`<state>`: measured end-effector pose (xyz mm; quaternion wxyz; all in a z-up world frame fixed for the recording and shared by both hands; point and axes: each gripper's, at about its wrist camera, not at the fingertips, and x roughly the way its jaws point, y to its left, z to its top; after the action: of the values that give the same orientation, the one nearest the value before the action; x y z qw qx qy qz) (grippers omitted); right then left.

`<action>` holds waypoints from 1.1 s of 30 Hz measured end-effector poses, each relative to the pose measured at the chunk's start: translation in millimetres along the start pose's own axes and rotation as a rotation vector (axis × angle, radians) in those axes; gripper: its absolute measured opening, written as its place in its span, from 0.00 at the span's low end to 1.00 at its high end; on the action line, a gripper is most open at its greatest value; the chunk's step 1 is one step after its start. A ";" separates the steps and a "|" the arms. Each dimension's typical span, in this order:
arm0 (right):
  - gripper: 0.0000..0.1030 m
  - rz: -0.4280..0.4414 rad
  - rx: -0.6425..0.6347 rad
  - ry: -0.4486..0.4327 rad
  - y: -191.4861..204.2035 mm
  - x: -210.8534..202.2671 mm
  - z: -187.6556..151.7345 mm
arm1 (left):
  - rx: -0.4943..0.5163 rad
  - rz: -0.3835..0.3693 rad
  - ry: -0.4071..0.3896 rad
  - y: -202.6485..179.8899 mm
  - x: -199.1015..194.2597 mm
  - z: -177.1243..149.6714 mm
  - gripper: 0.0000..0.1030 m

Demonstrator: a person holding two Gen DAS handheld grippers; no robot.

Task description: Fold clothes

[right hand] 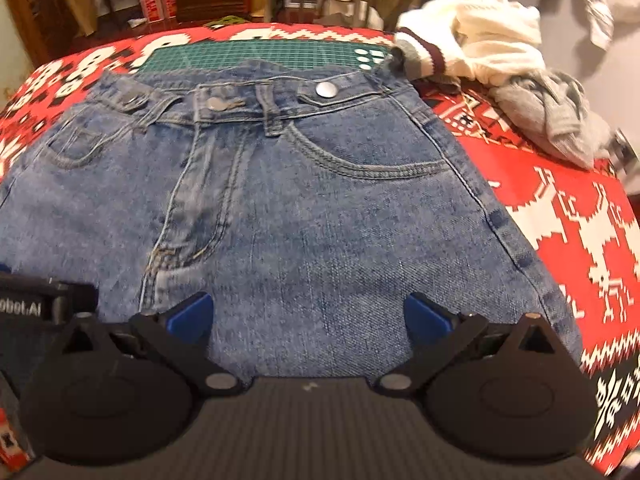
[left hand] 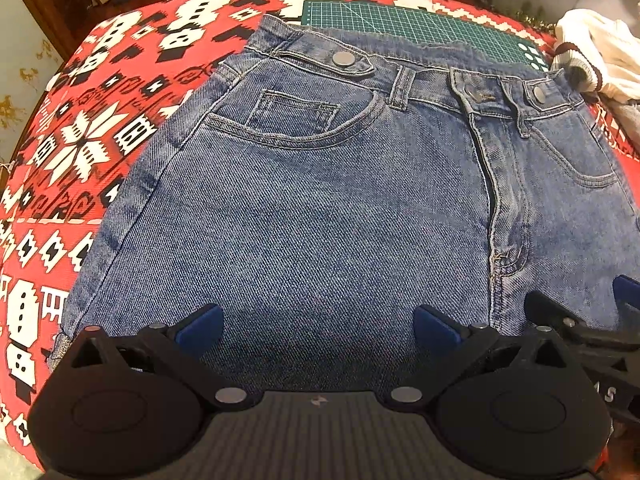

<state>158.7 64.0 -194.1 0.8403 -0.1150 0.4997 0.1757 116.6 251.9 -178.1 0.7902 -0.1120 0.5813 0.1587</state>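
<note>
I see a table covered by a red, white and black patterned cloth [left hand: 80, 148], and most of its middle is taken up by the blue jeans [left hand: 320, 200], front side up and spread flat, the waistband toward the far edge. That waistband overlaps the near edge of a green cutting mat [left hand: 420, 24] lying at the far side of the table. At the far right corner sits a cream knit sweater [right hand: 488, 44] with a striped cuff, crumpled, and just beside it, along the right edge, a grey garment [right hand: 548, 116] in a heap.

My left gripper [left hand: 318, 326] hovers over the near part of the jeans, left of the fly, its blue-padded jaws spread wide with nothing between them but the denim below. My right gripper [right hand: 308, 316] is set the same way right of the fly, jaws wide apart and holding nothing. The two tools are close side by side; each shows at the edge of the other's view.
</note>
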 end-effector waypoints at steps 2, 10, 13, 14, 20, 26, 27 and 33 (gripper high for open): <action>1.00 -0.001 0.016 0.005 -1.2 -0.2 0.2 | 0.000 0.005 0.002 -0.5 -0.9 0.0 0.99; 0.99 0.032 0.172 -0.012 -35.5 -29.7 -8.7 | 0.010 -0.057 -0.008 -5.6 -22.5 -3.5 0.88; 0.98 0.032 0.222 -0.045 -56.7 -51.5 -11.7 | 0.019 -0.083 -0.041 -8.0 -38.2 -12.9 0.87; 0.97 0.032 0.242 -0.058 -65.5 -59.4 -14.4 | 0.026 -0.093 -0.054 -7.5 -44.5 -16.9 0.87; 0.79 -0.019 0.360 -0.066 -130.3 -93.2 -39.4 | 0.066 -0.141 -0.118 -16.9 -73.1 -36.0 0.80; 0.46 0.029 0.503 -0.031 -185.9 -104.4 -67.0 | 0.150 -0.182 -0.169 -40.5 -88.7 -58.6 0.74; 0.38 0.046 0.537 -0.013 -191.6 -101.3 -69.3 | 0.172 -0.191 -0.177 -45.6 -91.7 -63.3 0.73; 0.23 0.044 0.665 0.063 -213.8 -75.0 -76.2 | 0.249 -0.196 -0.185 -62.4 -91.3 -77.3 0.73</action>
<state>152.6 -172.6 -160.4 0.8120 0.1709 0.5578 0.0173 47.1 155.2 -114.6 0.8597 -0.0543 0.5077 0.0176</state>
